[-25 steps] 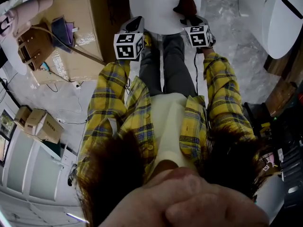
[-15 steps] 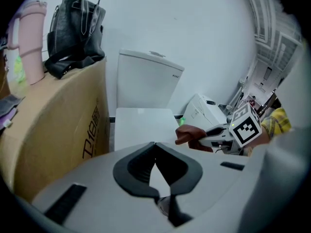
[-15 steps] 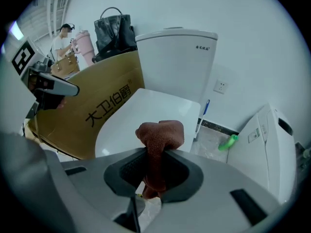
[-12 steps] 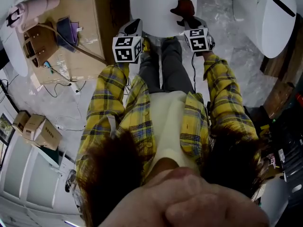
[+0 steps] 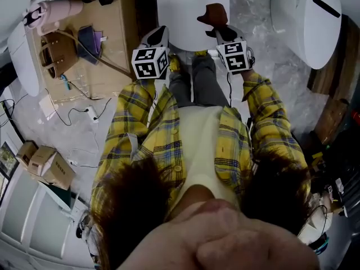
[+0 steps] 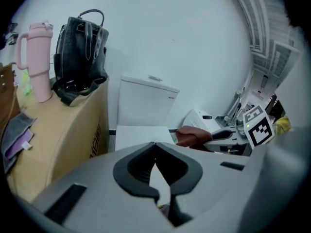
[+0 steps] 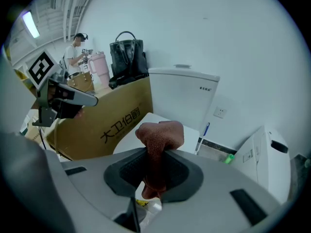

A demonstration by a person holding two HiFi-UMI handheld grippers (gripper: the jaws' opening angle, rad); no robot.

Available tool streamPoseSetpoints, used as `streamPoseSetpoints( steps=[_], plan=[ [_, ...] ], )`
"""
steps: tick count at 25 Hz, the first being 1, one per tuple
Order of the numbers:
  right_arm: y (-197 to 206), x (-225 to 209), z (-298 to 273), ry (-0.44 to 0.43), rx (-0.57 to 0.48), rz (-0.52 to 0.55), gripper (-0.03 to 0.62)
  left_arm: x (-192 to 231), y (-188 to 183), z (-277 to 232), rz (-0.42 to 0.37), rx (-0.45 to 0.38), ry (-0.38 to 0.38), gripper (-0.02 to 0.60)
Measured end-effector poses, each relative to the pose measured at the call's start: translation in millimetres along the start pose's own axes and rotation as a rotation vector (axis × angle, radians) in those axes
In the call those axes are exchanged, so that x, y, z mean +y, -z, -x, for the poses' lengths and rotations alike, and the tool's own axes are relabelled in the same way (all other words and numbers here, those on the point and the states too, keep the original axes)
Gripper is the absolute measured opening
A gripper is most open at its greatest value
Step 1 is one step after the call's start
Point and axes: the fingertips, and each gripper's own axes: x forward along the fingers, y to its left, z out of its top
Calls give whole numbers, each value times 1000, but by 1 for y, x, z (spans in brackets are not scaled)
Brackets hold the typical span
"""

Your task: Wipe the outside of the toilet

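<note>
The white toilet stands in front of the person, lid down; its tank and lid also show in the left gripper view. My right gripper is shut on a brown cloth that it holds over the lid's near right part. The cloth sticks up between its jaws, with the tank beyond. My left gripper hovers at the lid's near left corner. Its jaws touch with nothing between them.
A cardboard box stands against the toilet's left side and carries a brown bag, a black bag and a pink tumbler. A second white toilet stands to the right. Cables lie on the floor.
The head view has drifted, showing more of the box and the second toilet. Both grippers stay at the lid's near edge, the right one still holding the cloth.
</note>
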Motion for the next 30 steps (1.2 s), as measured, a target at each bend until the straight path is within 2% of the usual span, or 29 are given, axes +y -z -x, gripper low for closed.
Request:
streamPoseSetpoints(
  steps=[4,17,30],
  plan=[
    [-21,11,24,-5,-46,3,84,-10,-14,13,-71,-16,20,9],
    [-68,31,92,51,-203,-66,84,-32,-65,55,-164,-158,42,9],
    [-94,45,136,43,-291,-137,84,-53,-93,91,-199,-267,52,9]
  ],
)
